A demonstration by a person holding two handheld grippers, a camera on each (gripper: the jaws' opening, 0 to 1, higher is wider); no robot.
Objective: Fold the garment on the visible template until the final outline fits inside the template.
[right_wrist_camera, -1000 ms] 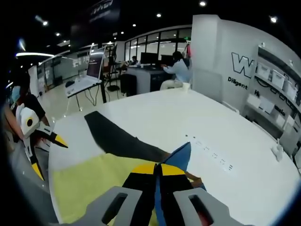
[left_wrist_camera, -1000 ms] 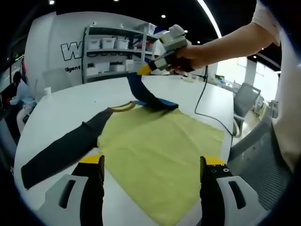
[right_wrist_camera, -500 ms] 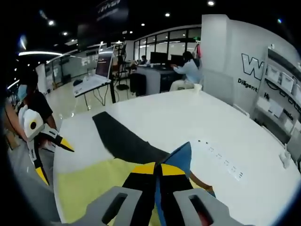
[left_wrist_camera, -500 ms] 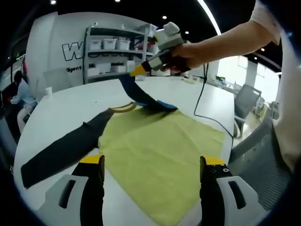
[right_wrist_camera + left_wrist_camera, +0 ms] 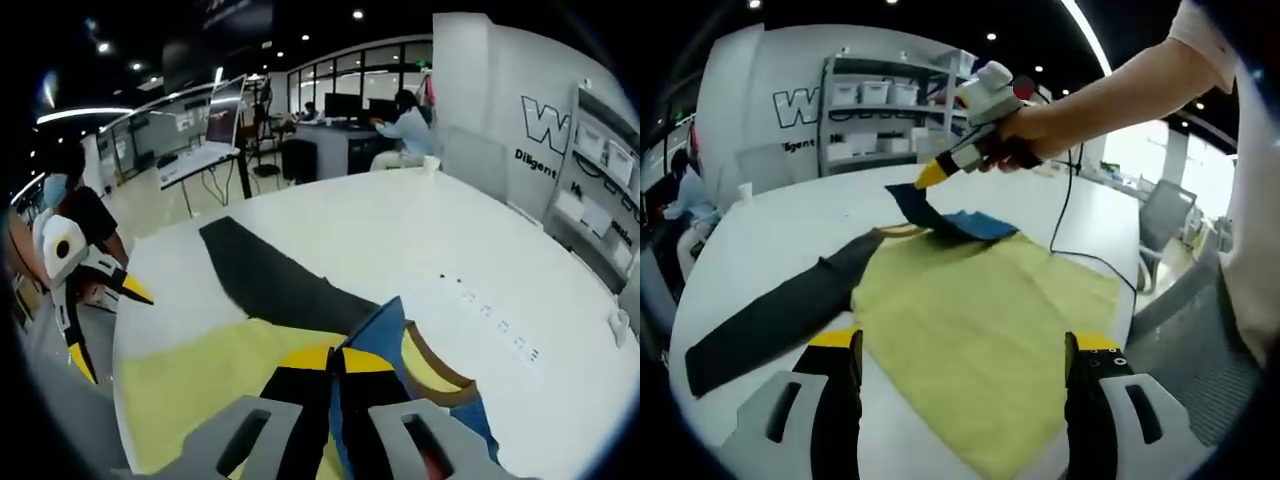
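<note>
Right gripper view: right gripper (image 5: 336,362) jaws are pinching the garment's blue sleeve (image 5: 385,335) over the counter (image 5: 400,230); left gripper (image 5: 960,350) jaws are gaping, holding nothing.

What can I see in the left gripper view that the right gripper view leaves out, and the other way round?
The left gripper view alone gives the person's hand, a black cable and the left gripper, jaws apart over the yellow cloth. The right gripper view alone gives desks with monitors and a seated person. Both share the white table, the yellow garment, its black sleeve, and the right gripper pinching the blue sleeve.
</note>
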